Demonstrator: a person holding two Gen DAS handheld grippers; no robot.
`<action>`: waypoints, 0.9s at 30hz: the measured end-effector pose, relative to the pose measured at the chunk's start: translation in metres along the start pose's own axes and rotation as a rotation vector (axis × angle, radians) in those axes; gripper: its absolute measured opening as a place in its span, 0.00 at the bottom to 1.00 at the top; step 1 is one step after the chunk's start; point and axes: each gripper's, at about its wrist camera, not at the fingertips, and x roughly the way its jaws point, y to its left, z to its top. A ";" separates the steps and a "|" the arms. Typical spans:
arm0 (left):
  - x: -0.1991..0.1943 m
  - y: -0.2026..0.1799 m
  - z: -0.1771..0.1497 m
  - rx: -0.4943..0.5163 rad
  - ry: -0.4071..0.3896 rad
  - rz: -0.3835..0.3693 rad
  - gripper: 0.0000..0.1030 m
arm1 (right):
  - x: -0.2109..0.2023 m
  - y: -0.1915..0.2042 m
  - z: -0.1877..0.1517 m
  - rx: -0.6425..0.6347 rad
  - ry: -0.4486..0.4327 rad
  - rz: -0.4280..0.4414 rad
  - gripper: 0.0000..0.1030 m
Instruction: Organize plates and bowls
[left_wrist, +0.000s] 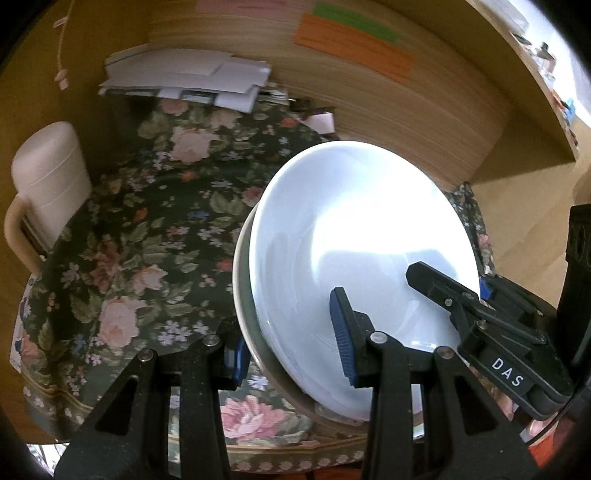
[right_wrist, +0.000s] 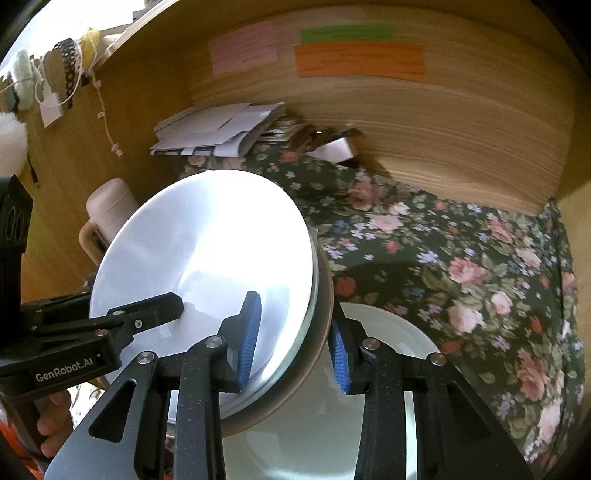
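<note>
A white plate (left_wrist: 354, 229) lies nested in a brown-rimmed bowl (left_wrist: 242, 291), and the stack is held tilted above the floral tablecloth (left_wrist: 140, 236). My left gripper (left_wrist: 291, 358) is shut on the stack's left rim, one blue pad inside the plate and one under the bowl. My right gripper (right_wrist: 295, 347) is shut on the opposite rim of the same plate (right_wrist: 207, 251) and bowl (right_wrist: 321, 332). Each gripper shows in the other's view. Another white plate (right_wrist: 391, 328) lies on the table below the stack.
A cream mug with a handle (left_wrist: 48, 184) stands at the left on the cloth. A pile of white papers (left_wrist: 184, 77) and small clutter (right_wrist: 332, 144) lie at the back against the wooden wall, which carries coloured paper labels (right_wrist: 358, 59).
</note>
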 end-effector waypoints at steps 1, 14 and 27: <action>0.001 -0.004 -0.001 0.008 0.002 -0.007 0.38 | -0.003 -0.003 -0.002 0.008 -0.002 -0.007 0.31; 0.017 -0.040 -0.013 0.076 0.057 -0.058 0.38 | -0.023 -0.037 -0.026 0.086 0.004 -0.072 0.31; 0.046 -0.061 -0.024 0.110 0.137 -0.067 0.38 | -0.019 -0.065 -0.047 0.151 0.060 -0.088 0.31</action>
